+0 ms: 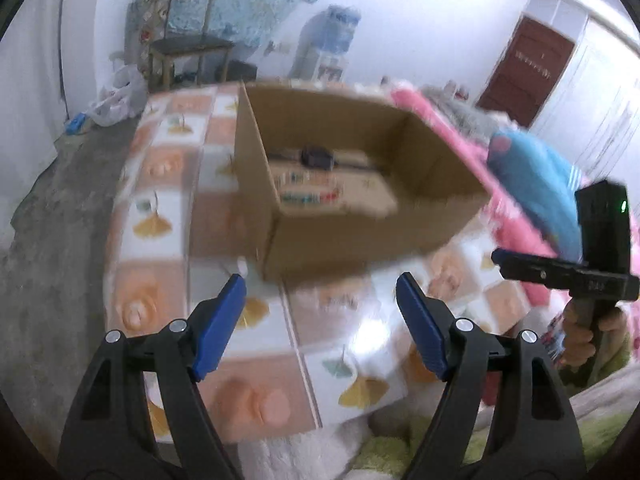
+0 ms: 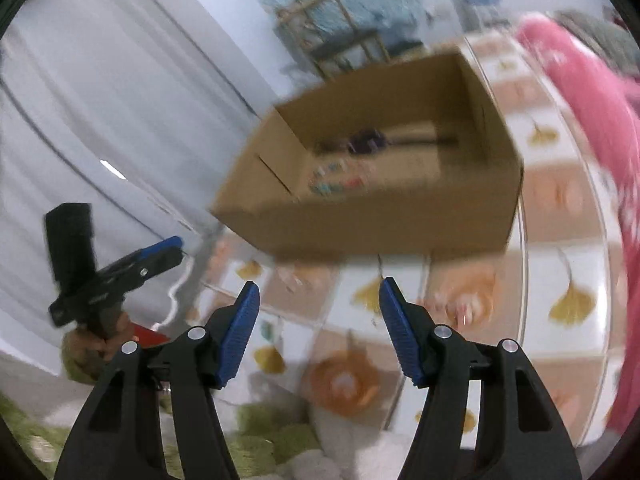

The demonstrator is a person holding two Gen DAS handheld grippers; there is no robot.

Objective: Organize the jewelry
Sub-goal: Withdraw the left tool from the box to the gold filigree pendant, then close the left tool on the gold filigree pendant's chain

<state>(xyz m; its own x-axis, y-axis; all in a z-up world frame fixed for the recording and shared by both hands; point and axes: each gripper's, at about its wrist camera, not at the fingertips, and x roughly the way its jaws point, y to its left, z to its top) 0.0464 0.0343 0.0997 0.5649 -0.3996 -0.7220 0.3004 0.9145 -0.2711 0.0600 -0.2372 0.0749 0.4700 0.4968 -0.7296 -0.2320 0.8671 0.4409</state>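
An open cardboard box point(image 1: 360, 232) point(image 2: 380, 220) stands on the patterned table. On its floor lie a dark strap-like piece point(image 1: 318, 156) point(image 2: 366, 142) and a row of small coloured beads point(image 1: 308, 196) point(image 2: 332, 184), both blurred. My left gripper point(image 1: 320, 284) hovers over the table just in front of the box, open, with nothing between its blue pads. My right gripper point(image 2: 318, 288) is also open and empty, near the box's front wall. Each gripper shows in the other's view, held by a hand point(image 1: 580, 340) point(image 2: 108, 336). A tiny pale item point(image 2: 464, 314) lies on the table, too blurred to name.
The table point(image 1: 160, 220) has a glossy cover of orange and white squares with leaf prints. A pink cloth point(image 1: 448, 120) and a blue bundle point(image 1: 536, 184) lie along its right side. A chair point(image 1: 188, 48), water dispenser point(image 1: 332, 40) and door point(image 1: 528, 68) stand beyond.
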